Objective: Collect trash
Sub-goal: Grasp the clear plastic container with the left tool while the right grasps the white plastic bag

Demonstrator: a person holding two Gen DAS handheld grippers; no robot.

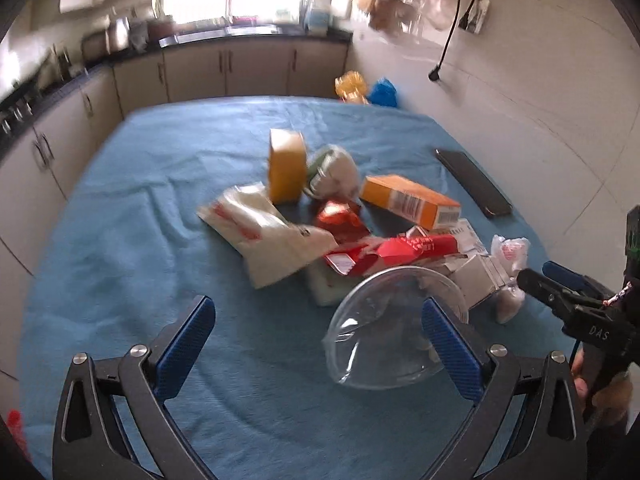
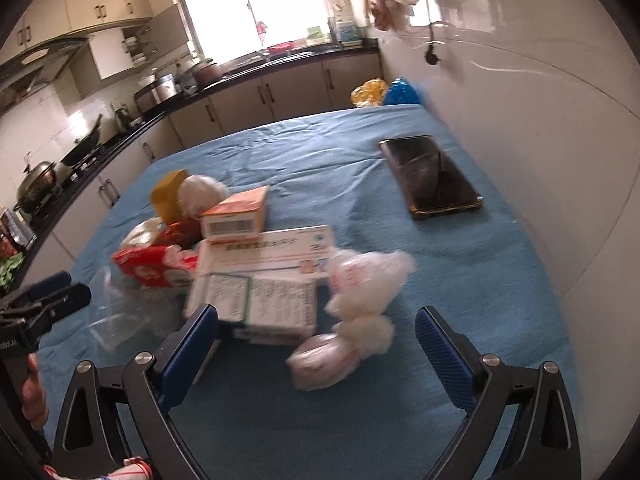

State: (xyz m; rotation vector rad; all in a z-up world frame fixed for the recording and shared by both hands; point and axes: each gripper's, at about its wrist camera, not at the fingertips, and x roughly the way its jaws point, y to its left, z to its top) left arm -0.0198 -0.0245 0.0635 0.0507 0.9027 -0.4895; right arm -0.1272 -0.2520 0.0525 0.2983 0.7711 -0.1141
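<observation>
Left gripper (image 1: 316, 344) spread wide, holding nothing, clear plastic bowl (image 1: 394, 328) right at its right finger | right gripper (image 2: 316, 344) gaping too, empty | trash pile (image 1: 360, 232) mid blue cloth (image 1: 120, 240): crinkly wrappers, cardboard boxes, all light | bowl's thin, slippery, probably crushable, so I'd pinch the rim gently.

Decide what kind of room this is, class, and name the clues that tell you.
Most likely a home kitchen: cabinets under a dark counter, pots on a stove, and a window over what looks like a sink.
</observation>
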